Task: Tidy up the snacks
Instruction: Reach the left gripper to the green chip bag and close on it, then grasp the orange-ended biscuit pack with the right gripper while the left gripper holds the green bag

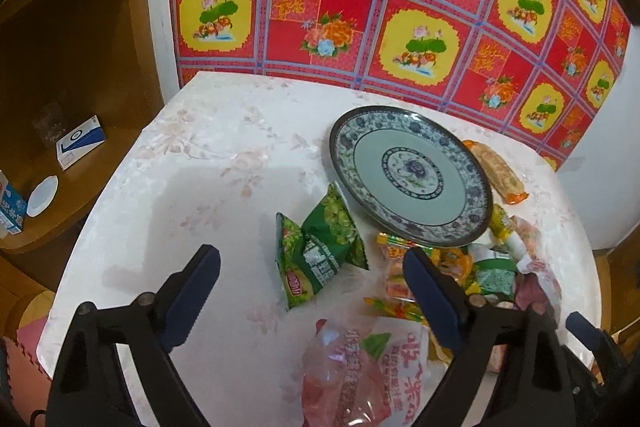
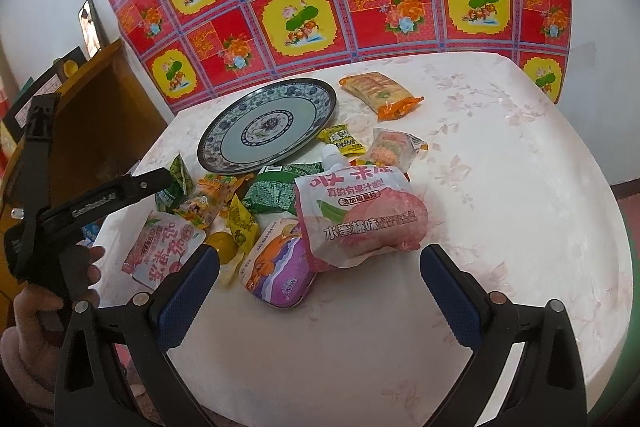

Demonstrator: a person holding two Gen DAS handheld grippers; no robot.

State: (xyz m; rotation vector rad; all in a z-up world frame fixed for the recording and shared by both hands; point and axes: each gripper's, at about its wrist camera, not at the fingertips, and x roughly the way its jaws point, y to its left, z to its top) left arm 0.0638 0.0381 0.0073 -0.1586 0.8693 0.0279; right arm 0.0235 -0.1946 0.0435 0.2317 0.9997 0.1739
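Left wrist view, going left to right: the left gripper (image 1: 312, 291) hangs with its jaws spread wide and nothing pressed between the pads; two green snack packets (image 1: 320, 251) lie on the white floral tablecloth (image 1: 208, 163) in the gap, just ahead of the fingertips, with a pink jelly pouch (image 1: 352, 371) below them. The blue-patterned plate (image 1: 412, 175) sits beyond the right finger, bare. Right wrist view: the right gripper (image 2: 320, 267) is likewise open, over a purple snack tub (image 2: 276, 275) and a peach jelly pouch (image 2: 356, 215) touching each other; an orange cracker pack (image 2: 380, 93) lies past the plate.
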